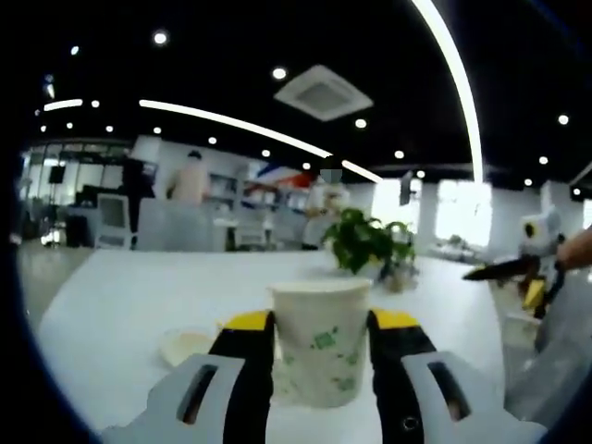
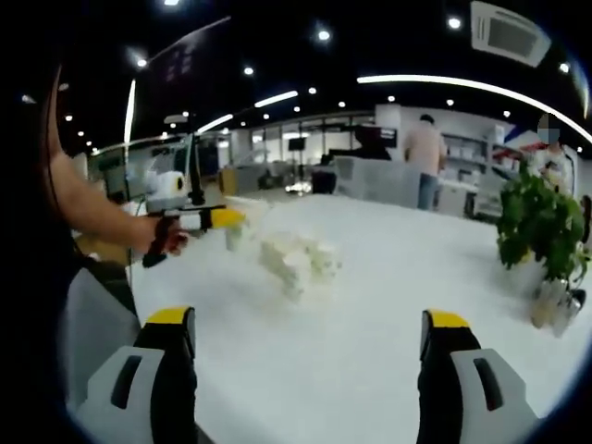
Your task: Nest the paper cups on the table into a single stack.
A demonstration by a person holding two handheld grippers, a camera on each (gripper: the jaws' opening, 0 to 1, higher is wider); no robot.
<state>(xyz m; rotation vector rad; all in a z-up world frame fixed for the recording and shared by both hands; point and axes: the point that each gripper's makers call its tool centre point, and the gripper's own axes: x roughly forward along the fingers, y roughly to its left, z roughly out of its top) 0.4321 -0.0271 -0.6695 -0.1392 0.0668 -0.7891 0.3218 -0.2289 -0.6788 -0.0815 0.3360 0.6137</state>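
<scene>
A white paper cup (image 1: 319, 344) with green print stands upright between the jaws of my left gripper (image 1: 320, 324), which is shut on its sides just over the white table (image 1: 139, 296). Left of it a low, blurred white object (image 1: 185, 344) lies on the table. In the right gripper view, a blurred cluster of white cups (image 2: 296, 262) sits mid-table. My right gripper (image 2: 309, 319) hovers open, its jaws wide apart with nothing between them. The left gripper (image 2: 199, 220) shows there too, held in a hand at the left. The right gripper (image 1: 504, 268) enters the left gripper view from the right.
A green potted plant (image 1: 370, 242) (image 2: 541, 222) stands on the far side of the table. The person's bare arm (image 2: 92, 213) reaches in from the left. People stand by counters (image 2: 379, 180) in the background.
</scene>
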